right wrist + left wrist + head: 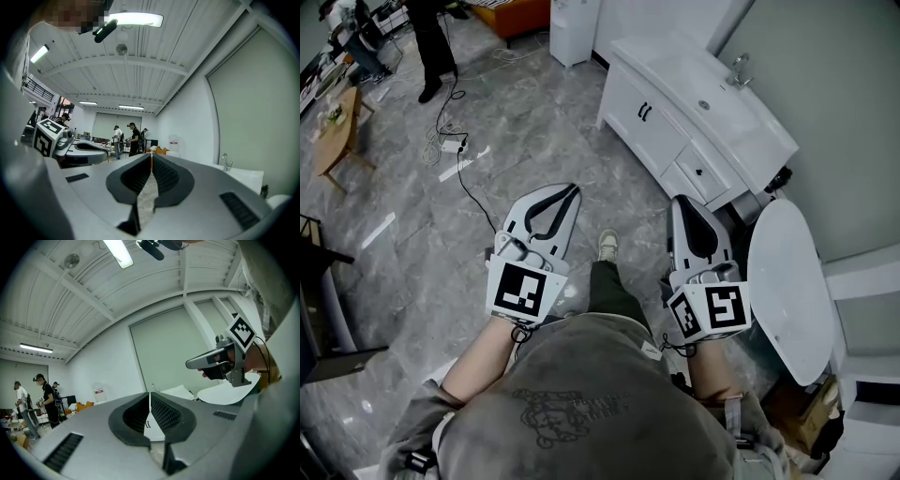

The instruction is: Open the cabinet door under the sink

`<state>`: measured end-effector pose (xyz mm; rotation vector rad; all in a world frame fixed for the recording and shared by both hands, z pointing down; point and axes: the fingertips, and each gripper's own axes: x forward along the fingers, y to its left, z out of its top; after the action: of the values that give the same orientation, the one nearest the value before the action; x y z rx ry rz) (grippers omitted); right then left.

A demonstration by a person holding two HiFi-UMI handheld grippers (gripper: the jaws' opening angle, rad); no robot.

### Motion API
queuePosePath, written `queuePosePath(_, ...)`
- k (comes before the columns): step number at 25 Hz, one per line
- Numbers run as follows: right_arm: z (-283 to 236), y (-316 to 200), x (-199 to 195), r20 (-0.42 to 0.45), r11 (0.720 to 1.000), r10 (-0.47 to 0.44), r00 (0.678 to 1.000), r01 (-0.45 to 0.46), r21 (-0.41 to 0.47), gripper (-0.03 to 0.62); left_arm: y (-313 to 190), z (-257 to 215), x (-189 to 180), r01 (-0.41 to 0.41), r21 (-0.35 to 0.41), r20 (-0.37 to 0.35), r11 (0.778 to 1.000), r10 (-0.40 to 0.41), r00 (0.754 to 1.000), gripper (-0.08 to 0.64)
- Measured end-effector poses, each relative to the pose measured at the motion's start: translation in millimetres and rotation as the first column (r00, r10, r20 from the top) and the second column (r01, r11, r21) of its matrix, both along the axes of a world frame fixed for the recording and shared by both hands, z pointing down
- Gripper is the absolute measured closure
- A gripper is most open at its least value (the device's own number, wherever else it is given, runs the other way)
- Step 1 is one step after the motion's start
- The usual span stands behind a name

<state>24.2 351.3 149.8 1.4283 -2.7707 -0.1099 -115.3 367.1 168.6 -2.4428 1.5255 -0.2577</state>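
Head view shows my left gripper (570,191) and right gripper (680,201) closed and empty, well apart from the cabinet door (628,98) under the sink (712,101). The door is probably rigid and light, so I'd take its black handle (643,111).

The head view looks steeply down from above the person onto the floor (534,122), with the left gripper (574,190) and right gripper (680,200) close below it and the sink cabinet (661,127) farther off at upper right. Each gripper view sits low behind its own jaws, facing along them and tilted up toward the ceiling (93,296). Both take in the cabinet, and each catches the other gripper at its edge.
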Motion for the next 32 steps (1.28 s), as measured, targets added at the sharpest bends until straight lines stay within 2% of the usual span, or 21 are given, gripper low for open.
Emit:
queuePosePath(8,9.7,-48.7,-3.2,-0.001,1.0,0.0,1.0,0.0,-0.005,0.558,-46.2,13.4,-3.0,0.002,-0.026,0.003,1.0,-0.002,1.0,0.534)
queuePosePath(15,23.4,-111.4,14.7,-0.004,0.999,0.021,1.0,-0.021,-0.039,0.558,-110.1,22.2,9.9,-0.012,-0.044,0.001,0.999,0.012,1.0,0.535)
queuePosePath(25,30.6,-240.6,42.7,-0.019,0.997,0.023,1.0,-0.024,-0.08,0.558,-237.4,21.0,43.4,-0.035,-0.073,0.017,0.997,0.036,0.999,0.535)
queuePosePath(32,38.9,-343.6,57.8,-0.015,0.991,0.019,1.0,-0.021,-0.129,0.558,-341.5,27.3,59.4,-0.035,-0.126,0.033,0.991,0.039,0.999,0.535)
